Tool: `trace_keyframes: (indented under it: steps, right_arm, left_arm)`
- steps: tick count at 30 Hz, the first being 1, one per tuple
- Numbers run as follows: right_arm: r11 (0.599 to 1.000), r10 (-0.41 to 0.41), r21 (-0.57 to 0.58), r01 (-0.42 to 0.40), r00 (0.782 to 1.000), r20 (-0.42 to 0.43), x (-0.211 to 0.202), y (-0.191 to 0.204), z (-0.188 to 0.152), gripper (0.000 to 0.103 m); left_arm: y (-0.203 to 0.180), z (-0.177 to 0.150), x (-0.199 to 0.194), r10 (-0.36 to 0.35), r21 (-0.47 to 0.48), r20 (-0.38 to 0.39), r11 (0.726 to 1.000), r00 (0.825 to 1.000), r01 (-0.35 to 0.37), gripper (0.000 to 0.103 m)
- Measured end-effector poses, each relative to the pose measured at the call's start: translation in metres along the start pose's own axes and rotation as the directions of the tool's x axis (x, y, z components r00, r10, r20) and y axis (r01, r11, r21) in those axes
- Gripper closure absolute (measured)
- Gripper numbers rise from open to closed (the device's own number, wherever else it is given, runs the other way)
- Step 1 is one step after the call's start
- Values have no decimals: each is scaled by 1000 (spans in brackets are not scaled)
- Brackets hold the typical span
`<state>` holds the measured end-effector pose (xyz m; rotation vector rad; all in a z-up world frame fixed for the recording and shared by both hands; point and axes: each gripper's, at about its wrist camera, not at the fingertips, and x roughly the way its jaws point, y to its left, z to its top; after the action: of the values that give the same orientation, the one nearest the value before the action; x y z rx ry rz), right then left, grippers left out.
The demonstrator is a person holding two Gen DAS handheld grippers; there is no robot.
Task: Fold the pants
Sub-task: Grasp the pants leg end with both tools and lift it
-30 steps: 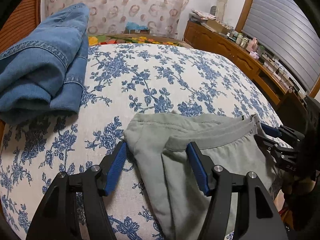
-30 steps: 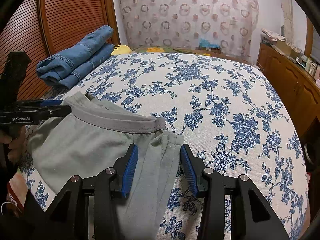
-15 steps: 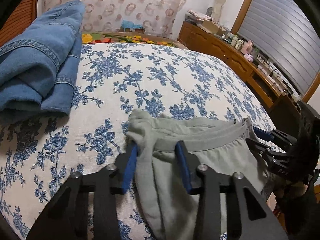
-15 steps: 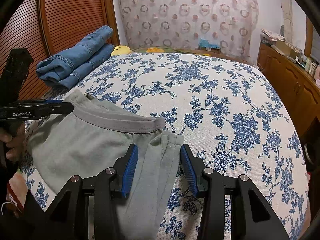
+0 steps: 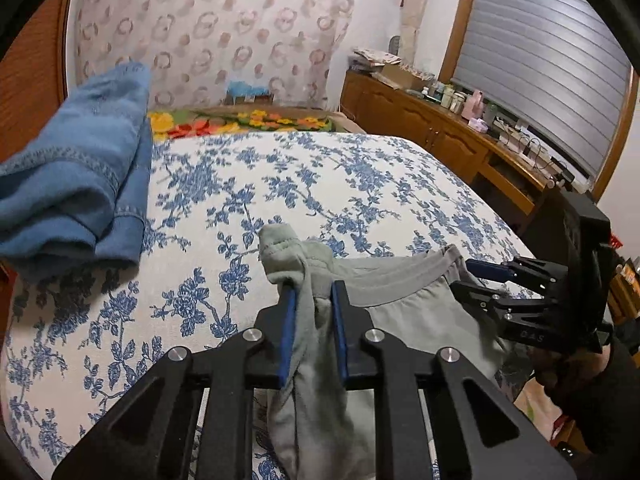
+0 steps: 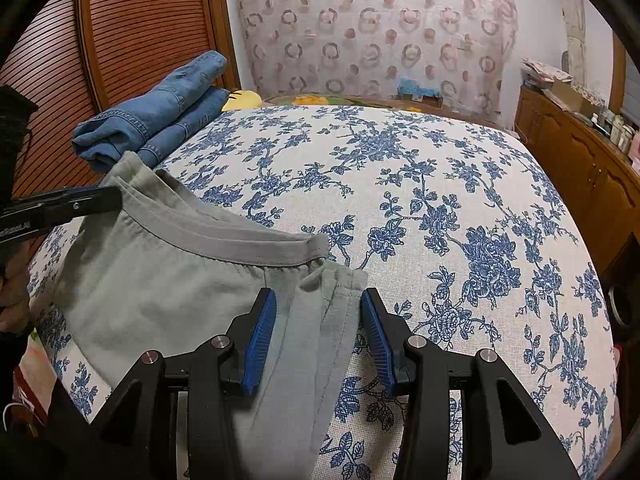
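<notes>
Grey pants (image 5: pixel 400 312) lie waistband-up at the near edge of the flowered bed (image 5: pixel 320 184). My left gripper (image 5: pixel 314 320) is closing its jaws, and the blue pads pinch a bunched corner of the waist, which stands lifted off the cover. In the right wrist view the pants (image 6: pixel 160 280) spread to the left, with the left gripper (image 6: pixel 100 200) at their far corner. My right gripper (image 6: pixel 318 320) stands open astride the other waist corner; its pads (image 6: pixel 260 332) do not press the cloth. It also shows as the right gripper (image 5: pixel 480 280) in the left view.
Folded blue jeans (image 5: pixel 72 184) rest at the bed's far left, near a slatted wooden door (image 6: pixel 120 40). A wooden cabinet (image 5: pixel 440 136) with bottles runs along the right wall. A person's hand (image 6: pixel 12 280) holds the left tool.
The left jaws closed onto the pants' left waist corner, bunched it and lifted it a little. The right gripper stayed still and open.
</notes>
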<state>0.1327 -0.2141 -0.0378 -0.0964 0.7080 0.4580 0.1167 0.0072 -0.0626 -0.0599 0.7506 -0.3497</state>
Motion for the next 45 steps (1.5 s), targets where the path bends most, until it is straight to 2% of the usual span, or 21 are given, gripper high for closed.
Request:
trace_keyframes:
  steps: [2, 5, 9, 13, 21, 28, 45]
  right_arm:
    - [1000, -2, -10, 2, 1000, -6, 0, 1, 1, 58]
    - [1000, 14, -9, -14, 1000, -16, 1, 2, 3, 67]
    - [998, 59, 3, -59, 998, -32, 2, 2, 6, 86]
    - [998, 60, -1, -60, 998, -29, 2, 2, 8, 94]
    - [997, 75, -8, -75, 996, 48, -22, 5, 7, 95]
    - [997, 70, -48, -65, 990, 123, -51, 10, 11, 95]
    - [992, 84, -112, -59, 968, 238, -103, 20, 24, 95]
  left_arm:
    - [-4, 0, -1, 8, 17, 5, 1000, 1000, -8, 85]
    - [-6, 0, -3, 10, 24, 10, 1000, 1000, -11, 85]
    - [-6, -1, -4, 10, 23, 16, 1000, 1000, -11, 85]
    - [-8, -3, -7, 16, 23, 27, 1000, 1000, -16, 86]
    - [-18, 1, -31, -7, 36, 79, 999, 997, 4, 87]
    - [-31, 10, -59, -34, 57, 151, 998, 988, 26, 87]
    - [-33, 26, -102, -14, 65, 274, 998, 962, -4, 87]
